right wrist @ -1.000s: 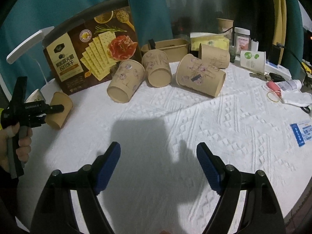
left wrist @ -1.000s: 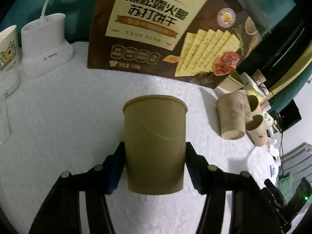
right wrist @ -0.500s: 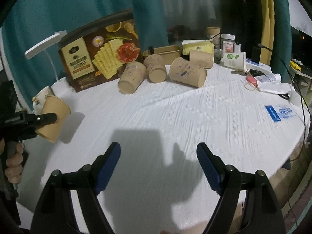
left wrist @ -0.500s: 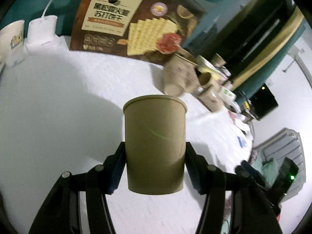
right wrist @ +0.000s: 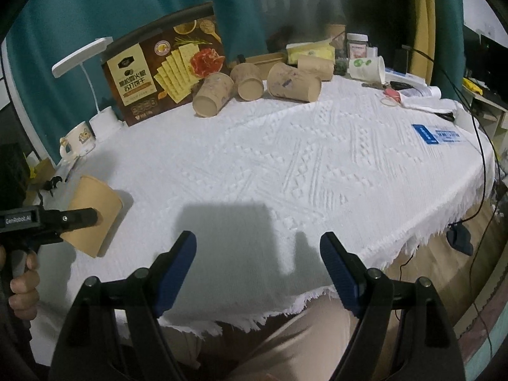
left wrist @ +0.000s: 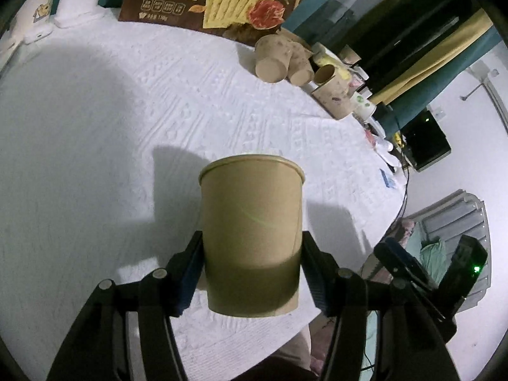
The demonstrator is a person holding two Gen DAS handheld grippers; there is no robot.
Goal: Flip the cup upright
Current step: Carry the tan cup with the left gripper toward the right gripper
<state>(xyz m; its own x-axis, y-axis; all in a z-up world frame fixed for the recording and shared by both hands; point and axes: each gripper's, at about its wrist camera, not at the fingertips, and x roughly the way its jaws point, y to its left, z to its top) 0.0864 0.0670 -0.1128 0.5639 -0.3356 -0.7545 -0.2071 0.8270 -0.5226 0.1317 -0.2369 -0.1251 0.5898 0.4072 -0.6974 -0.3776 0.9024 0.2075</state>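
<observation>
My left gripper (left wrist: 252, 270) is shut on a plain brown paper cup (left wrist: 250, 235), gripping its lower half, rim away from the camera. In the right wrist view the same cup (right wrist: 93, 214) hangs tilted above the table's near left, held in the left gripper (right wrist: 76, 219). My right gripper (right wrist: 257, 263) is open and empty over the table's front edge. Several more brown paper cups (right wrist: 212, 95) lie on their sides at the back, also seen in the left wrist view (left wrist: 273, 60).
A white textured cloth (right wrist: 301, 165) covers the table. A cracker box (right wrist: 158, 70), a white lamp (right wrist: 82, 60) and a mug (right wrist: 77, 144) stand at the back left. A white cup (right wrist: 366, 68), papers and cables lie at the right.
My left gripper has carried the cup back toward the table's near left edge, so the lying cups look farther away. My right gripper has pulled back toward the front edge, still open.
</observation>
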